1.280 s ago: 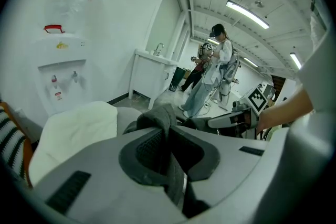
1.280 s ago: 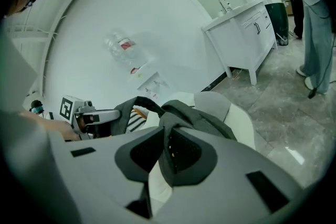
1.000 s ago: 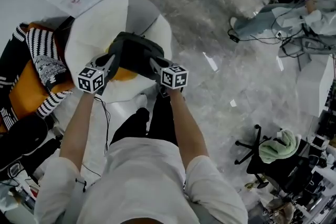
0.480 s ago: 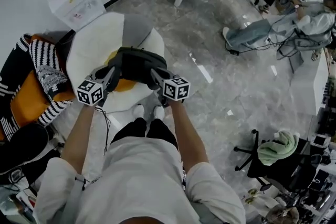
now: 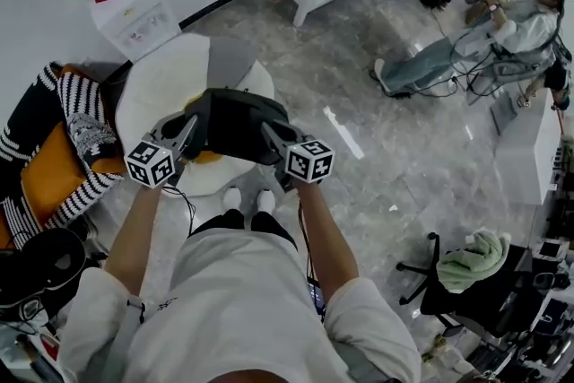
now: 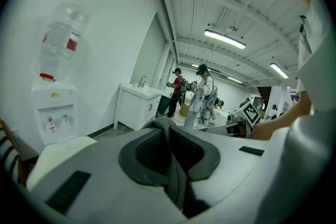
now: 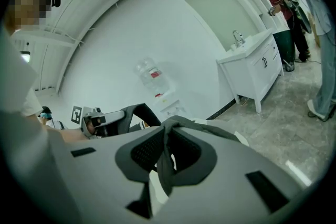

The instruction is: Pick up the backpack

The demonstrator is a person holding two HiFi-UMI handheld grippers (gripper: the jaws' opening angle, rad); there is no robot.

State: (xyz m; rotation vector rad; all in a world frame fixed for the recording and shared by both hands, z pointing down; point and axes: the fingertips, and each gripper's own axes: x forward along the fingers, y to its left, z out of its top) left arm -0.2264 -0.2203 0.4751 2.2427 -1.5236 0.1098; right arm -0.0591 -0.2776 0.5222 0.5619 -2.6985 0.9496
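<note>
Seen from above, the dark backpack point(image 5: 235, 123) hung at the centre of the frame, above a white round seat point(image 5: 161, 76). The left gripper point(image 5: 190, 128) was at its left edge and the right gripper point(image 5: 269, 130) at its right edge. Both pairs of jaws were narrow, each clamped on a thin fold of the bag's fabric.

The risk I judged greatest was slipping. Each grip was only a pinch of soft cloth, so the bag's weight could drag the fold out through the pads and drop it back onto the seat. If I raised one hand faster than the other, the load could tip onto one side and pull that pinch free.

In the left gripper view, a grey fold point(image 6: 169, 165) ran upright between the dark pads point(image 6: 137, 150), touching both. In the right gripper view, a similar strip point(image 7: 161, 168) was squeezed between that gripper's pads point(image 7: 143, 152). The bulk of the bag lay between the two grippers, just beyond the fingertips.
</note>
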